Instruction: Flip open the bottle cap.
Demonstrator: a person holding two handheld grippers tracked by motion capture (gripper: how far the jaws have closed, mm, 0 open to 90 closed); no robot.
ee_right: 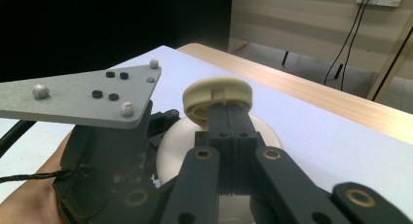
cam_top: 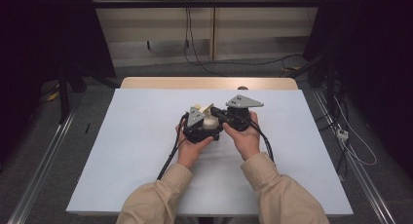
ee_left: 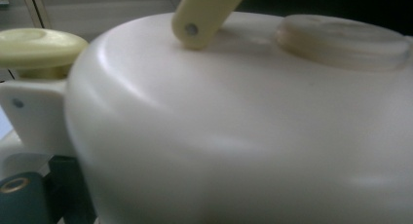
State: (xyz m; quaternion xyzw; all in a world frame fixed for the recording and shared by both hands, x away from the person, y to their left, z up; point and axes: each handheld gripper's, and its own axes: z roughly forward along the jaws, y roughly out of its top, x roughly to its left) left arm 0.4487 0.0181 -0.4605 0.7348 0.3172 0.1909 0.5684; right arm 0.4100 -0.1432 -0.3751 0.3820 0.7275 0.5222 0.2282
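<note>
Cream kettle mid-handling above the bench.
I see right hand-held gripper pinched at its lid knob; left hand-held gripper seems clamped on the kettle; lid unremoved.

Two grippers: left gripper, right gripper. One cream kettle, one round lid, one white mat.

wooden table, white sheet covering it
</note>
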